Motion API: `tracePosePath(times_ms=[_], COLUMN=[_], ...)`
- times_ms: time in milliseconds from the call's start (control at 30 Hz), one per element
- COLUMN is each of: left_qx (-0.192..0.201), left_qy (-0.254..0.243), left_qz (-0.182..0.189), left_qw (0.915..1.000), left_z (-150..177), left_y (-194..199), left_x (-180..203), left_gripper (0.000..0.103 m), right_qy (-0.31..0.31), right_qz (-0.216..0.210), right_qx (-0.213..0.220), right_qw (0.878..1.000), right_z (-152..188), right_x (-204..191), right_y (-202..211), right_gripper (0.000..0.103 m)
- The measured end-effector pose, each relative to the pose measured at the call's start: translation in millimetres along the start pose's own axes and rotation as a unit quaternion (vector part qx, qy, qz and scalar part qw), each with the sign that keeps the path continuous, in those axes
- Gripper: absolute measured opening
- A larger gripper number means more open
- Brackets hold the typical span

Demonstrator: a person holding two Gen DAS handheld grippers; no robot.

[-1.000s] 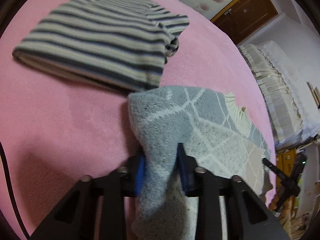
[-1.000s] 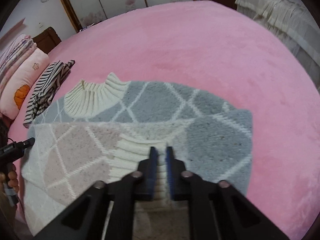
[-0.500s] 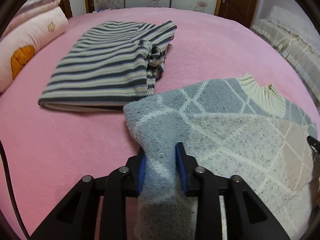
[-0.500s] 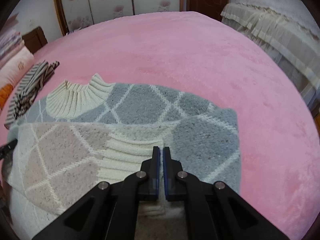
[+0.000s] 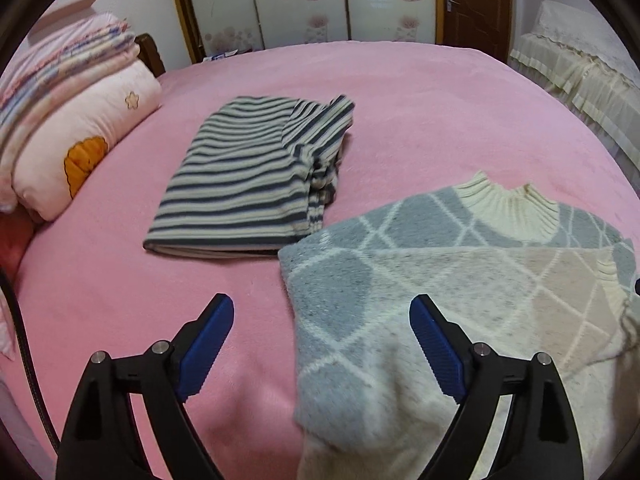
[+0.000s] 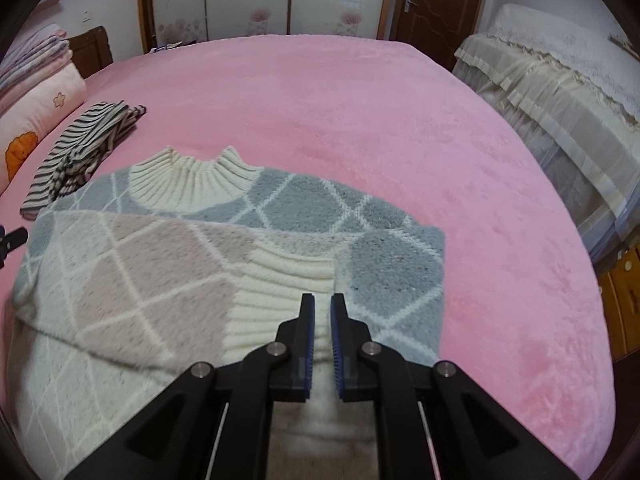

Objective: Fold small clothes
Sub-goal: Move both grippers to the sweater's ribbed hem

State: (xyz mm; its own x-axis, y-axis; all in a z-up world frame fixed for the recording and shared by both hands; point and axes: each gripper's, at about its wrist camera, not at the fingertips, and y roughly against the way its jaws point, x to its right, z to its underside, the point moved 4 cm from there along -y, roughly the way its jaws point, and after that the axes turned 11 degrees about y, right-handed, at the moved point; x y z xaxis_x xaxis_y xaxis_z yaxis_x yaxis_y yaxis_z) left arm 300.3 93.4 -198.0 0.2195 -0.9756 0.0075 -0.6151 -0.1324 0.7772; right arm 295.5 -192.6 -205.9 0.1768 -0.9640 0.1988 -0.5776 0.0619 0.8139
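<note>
A grey, beige and cream diamond-pattern sweater (image 5: 460, 280) lies on the pink bed with its sleeves folded across its body; it also shows in the right wrist view (image 6: 200, 264). My left gripper (image 5: 322, 320) is open wide and empty, its fingers either side of the sweater's left edge. My right gripper (image 6: 322, 310) hovers over the cream ribbed cuff (image 6: 280, 284); its jaws stand a narrow gap apart with no cloth between the tips. A folded striped top (image 5: 252, 184) lies beyond the sweater, also in the right wrist view (image 6: 80, 140).
Pink pillows and folded quilts (image 5: 68, 120) are stacked at the bed's left. A second bed with cream covers (image 6: 560, 92) stands to the right. A wardrobe and door line the far wall. The pink blanket (image 6: 360, 120) stretches beyond the sweater.
My left gripper has let go of the sweater's sleeve and opened wide. My right gripper's jaws have parted slightly. Both grippers have drawn back and tilted up.
</note>
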Motion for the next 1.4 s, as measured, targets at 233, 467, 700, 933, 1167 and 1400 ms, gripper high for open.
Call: tracePosePath(times_ms=[233, 467, 700, 933, 1167, 1400], left_qx=[0.051, 0.078, 0.107, 0.130, 0.133, 0.127], left_qy=[-0.032, -0.022, -0.043, -0.020, 0.015, 0.021], left_qz=[0.046, 0.092, 0.112, 0.126, 0.126, 0.103], left_qw=[0.9971, 0.9924, 0.9870, 0.9833, 0.9829, 0.9863], left_z=[1.7, 20.8, 56.1, 76.4, 102.5, 142.5], left_y=[62.0, 130.8, 195.8, 246.4, 275.8, 282.4], left_x=[25.2, 42.5, 52.0, 36.5, 9.4, -13.0], left_gripper=[0.089, 0.089, 0.089, 0.089, 0.092, 0.096], right_qy=[-0.017, -0.036, -0.049, -0.073, -0.082, -0.080], right_qz=[-0.009, -0.024, -0.023, -0.031, -0.014, -0.003], right_qx=[0.027, 0.044, 0.075, 0.090, 0.121, 0.133], right_qw=[0.999, 0.998, 0.996, 0.993, 0.989, 0.988], right_z=[2.2, 23.1, 60.3, 93.5, 117.4, 152.1], right_x=[-2.3, -7.8, -11.4, -7.4, -2.7, -5.4], right_y=[48.6, 101.2, 156.8, 195.3, 236.4, 260.0], right_gripper=[0.033, 0.034, 0.034, 0.034, 0.034, 0.034])
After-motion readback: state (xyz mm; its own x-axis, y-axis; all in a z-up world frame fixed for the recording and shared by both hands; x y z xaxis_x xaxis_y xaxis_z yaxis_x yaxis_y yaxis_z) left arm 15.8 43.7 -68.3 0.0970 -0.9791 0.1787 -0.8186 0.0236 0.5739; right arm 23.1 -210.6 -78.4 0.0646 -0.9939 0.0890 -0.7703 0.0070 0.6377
